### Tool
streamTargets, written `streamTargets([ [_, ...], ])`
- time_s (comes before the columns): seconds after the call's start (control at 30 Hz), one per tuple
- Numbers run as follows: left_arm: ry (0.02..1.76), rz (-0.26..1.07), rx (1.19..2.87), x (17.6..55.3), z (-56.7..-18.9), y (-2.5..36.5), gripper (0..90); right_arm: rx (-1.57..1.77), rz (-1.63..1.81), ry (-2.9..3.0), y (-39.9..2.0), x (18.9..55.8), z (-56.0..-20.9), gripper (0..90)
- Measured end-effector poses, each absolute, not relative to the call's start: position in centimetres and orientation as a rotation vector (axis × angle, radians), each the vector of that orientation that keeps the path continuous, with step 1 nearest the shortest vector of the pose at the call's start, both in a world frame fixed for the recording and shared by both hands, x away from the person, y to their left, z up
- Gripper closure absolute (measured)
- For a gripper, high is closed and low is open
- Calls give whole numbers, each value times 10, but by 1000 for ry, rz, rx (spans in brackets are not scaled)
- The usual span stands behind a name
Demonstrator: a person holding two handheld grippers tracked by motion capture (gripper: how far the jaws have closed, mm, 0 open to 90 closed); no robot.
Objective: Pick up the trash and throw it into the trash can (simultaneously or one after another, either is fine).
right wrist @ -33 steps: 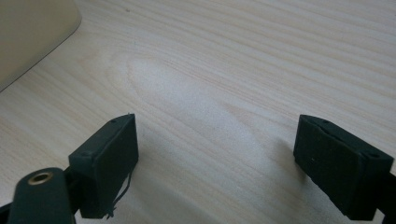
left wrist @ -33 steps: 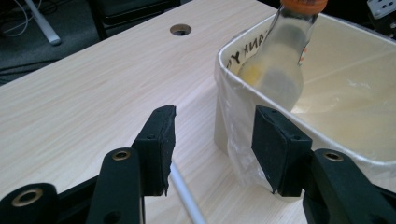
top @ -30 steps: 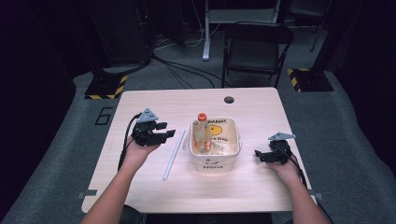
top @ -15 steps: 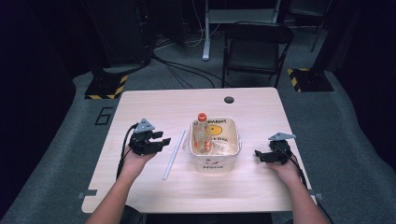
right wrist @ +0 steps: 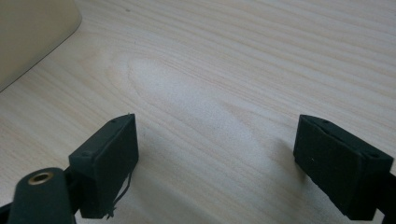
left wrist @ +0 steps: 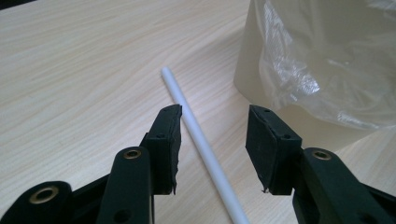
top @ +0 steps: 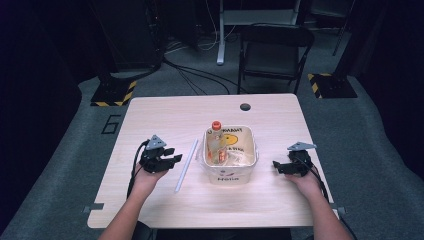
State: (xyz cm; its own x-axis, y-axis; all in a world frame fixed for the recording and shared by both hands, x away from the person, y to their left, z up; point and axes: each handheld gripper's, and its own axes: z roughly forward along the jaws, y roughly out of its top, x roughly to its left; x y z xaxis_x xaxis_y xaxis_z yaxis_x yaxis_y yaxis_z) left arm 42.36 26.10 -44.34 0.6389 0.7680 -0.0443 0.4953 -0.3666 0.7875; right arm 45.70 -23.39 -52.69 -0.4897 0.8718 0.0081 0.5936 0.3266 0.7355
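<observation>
Left hand-held gripper [left wrist: 212,140] straddles the white tube [left wrist: 201,140], its black jaws about half open and just closing in, one pad on either side of the tube with a gap left on both sides, so nothing is gripped. In the left gripper view the tube runs from 11 o'clock near the picture's centre down to the bottom edge at 5 o'clock, lying flat on the pale wood tabletop [left wrist: 70,70]. Seen from the high view, the same left hand-held gripper [top: 172,161] sits at 9 o'clock of the tube [top: 186,165], which lies lengthwise just left of the cream tub [top: 231,172] without touching it.

That tub stands near the middle of the tabletop [top: 165,112] and holds a clear bottle with an orange cap [top: 216,142], leaning toward the tub's 11 o'clock corner, beside some crumpled clear plastic [top: 239,156]. In the left gripper view the tub's wall [left wrist: 261,60] and its plastic liner [left wrist: 327,70] rise at 2 o'clock of the jaws.

At 3 o'clock of the tub, well apart from it, the right hand-held gripper [top: 276,166] rests low over the tabletop with its jaws spread wide and empty [right wrist: 215,158]; bare wood lies between them, and a corner of the tub [right wrist: 32,32] shows at 10 o'clock.

A small dark round hole [top: 245,106] sits near the tabletop's far edge, at 12 o'clock of the tub.
</observation>
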Motion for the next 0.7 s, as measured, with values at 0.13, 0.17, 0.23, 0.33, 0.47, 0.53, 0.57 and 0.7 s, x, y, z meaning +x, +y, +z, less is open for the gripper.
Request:
streamTargets([
  [0.13,998,418,2046,422,-450,262,567,1295,974,2208,-234,457,-527,131],
  [0.17,1000,418,2040,422,-452,262,571,1295,974,2208,-234,457,-527,131],
  [0.23,1006,411,2050,421,-456,261,575,1295,974,2208,-234,457,-527,131],
  [0.33,1020,421,2050,420,-461,261,575,1295,974,2208,-234,457,-527,131],
  [0.47,1029,424,2047,419,-467,261,575,1295,974,2208,-234,457,-527,131],
  [0.53,1038,423,2052,419,-470,260,569,1298,974,2207,-234,457,-527,131],
  [0.57,1042,417,2052,419,-472,260,565,1295,974,2208,-234,457,-527,131],
  [0.7,1062,402,2062,418,-478,260,547,1298,974,2207,-234,457,-527,131],
])
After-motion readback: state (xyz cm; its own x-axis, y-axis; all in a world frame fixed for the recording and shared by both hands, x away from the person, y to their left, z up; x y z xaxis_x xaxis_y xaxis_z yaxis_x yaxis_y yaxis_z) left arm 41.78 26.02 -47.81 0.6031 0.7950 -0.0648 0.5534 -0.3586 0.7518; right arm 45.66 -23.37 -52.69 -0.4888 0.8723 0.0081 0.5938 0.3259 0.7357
